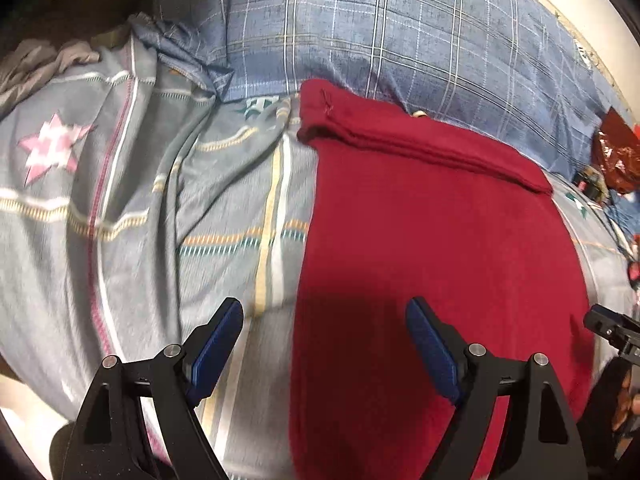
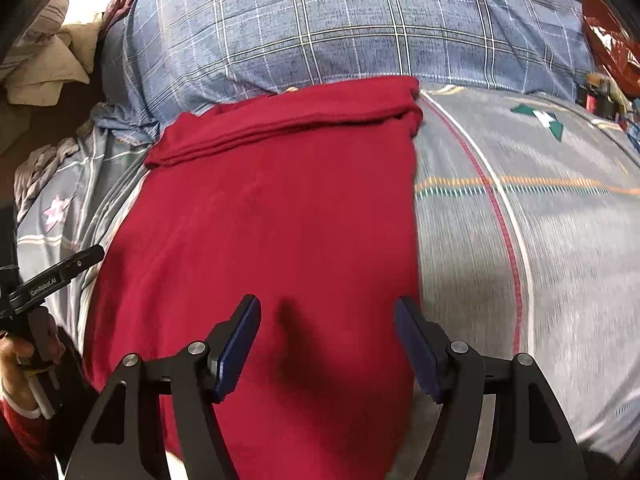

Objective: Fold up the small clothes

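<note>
Hovering both tongs over the red cloth [image 1: 432,248], jaws apart, nothing clamped. Left gripper [image 1: 324,344] straddles the cloth's left edge; right gripper [image 2: 328,340] sits over its right edge. Near hem is cut off behind my fingers in both views; motion blur smears the bedsheet [image 1: 140,220] pattern. Far end at 12 o'clock is folded over in layers, touching the plaid pillow [image 1: 400,40]. Bare sheet lies open at 9 and 3 o'clock. Cloth lies flat, plain dark red, mostly smooth.
</note>
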